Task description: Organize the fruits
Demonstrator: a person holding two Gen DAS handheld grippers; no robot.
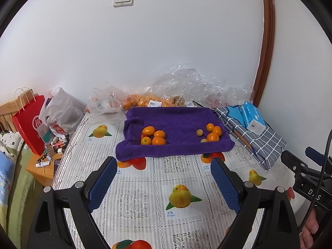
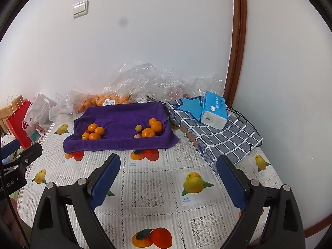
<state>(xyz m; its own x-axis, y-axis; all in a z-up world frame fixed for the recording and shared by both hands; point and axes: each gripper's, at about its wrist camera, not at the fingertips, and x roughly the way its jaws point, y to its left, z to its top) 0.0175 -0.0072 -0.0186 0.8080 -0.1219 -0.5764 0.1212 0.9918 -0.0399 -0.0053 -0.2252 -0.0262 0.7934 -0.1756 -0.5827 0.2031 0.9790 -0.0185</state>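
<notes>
Here, two clusters of oranges (image 1: pixel 154 137) (image 1: pixel 213 132) lie well apart on a purple towel (image 1: pixel 176 124) spread on the desk (image 1: pixel 145 186), while the left gripper (image 1: pixel 164 184) and right gripper (image 2: pixel 168 184) hover nearby, fingers apart and empty.

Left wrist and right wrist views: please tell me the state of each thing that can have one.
Left gripper: open, empty.
Right gripper: open, empty.
Purple towel: spread out, front edge hanging down.
Oranges: in two groups on the towel.
Tissue pack: lying on the checked cloth.
</notes>
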